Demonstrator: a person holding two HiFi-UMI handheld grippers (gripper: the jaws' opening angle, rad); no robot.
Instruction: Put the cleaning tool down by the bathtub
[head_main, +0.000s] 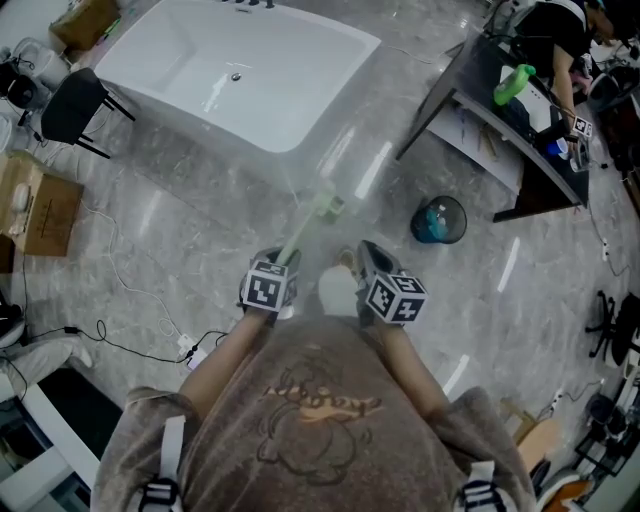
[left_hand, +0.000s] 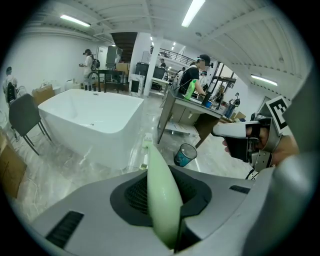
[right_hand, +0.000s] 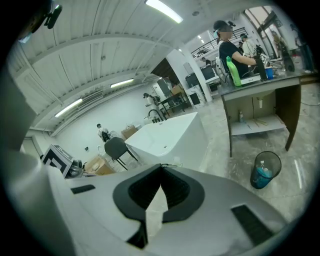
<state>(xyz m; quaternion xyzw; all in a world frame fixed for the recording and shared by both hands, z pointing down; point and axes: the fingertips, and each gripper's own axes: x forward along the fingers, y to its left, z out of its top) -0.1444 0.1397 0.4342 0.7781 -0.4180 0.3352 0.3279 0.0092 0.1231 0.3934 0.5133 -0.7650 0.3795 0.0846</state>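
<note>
In the left gripper (head_main: 283, 260): jaws clamped on the pale green handle of the cleaning tool (head_main: 312, 222), whose brush end points toward the bathtub (head_main: 250, 135) and is not yet set down.
Right gripper (head_main: 368, 252): jaws closed tip to tip, holding nothing.
Swing risk: gripped at one end, the long tool may twist loose.
Drop risk: if let go from up here, it would likely skid across the glossy floor, away from the tub.

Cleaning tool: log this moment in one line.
cleaning tool: held in left gripper | right gripper: shut | bathtub: ahead | tool not yet down
</note>
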